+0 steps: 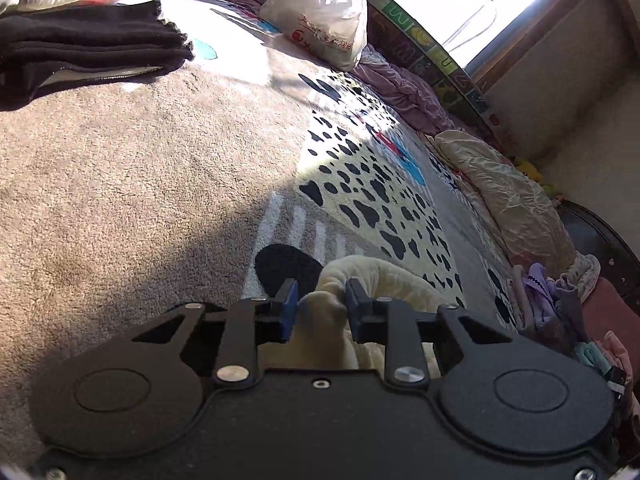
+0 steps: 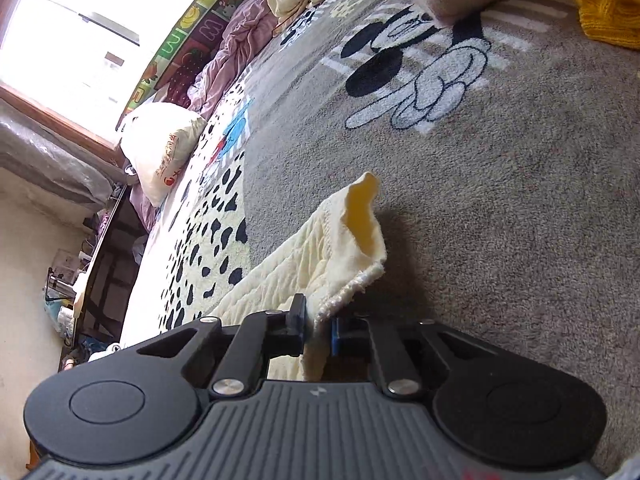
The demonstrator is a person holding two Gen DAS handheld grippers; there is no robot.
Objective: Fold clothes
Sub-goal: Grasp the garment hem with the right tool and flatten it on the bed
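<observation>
Low in both frames, a cream garment [image 2: 320, 256] lies across the patterned bed blanket [image 1: 120, 180], the left gripper [image 1: 322, 296] pinching a bunched fold and the right gripper [image 2: 318, 320] closed on a frayed edge. The cloth looks soft, light and floppy, so gripping corners or hems suits folding best. How far it extends is unclear.

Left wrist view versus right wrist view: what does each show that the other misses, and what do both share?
Only the left wrist view shows the folded black clothes and the left hand-held gripper shut on a bunched cream garment. Only the right wrist view shows the yellow knit, the cartoon mouse print and the right hand-held gripper pinching the garment's edge. Both share the garment, white plastic bag and spotted blanket.
</observation>
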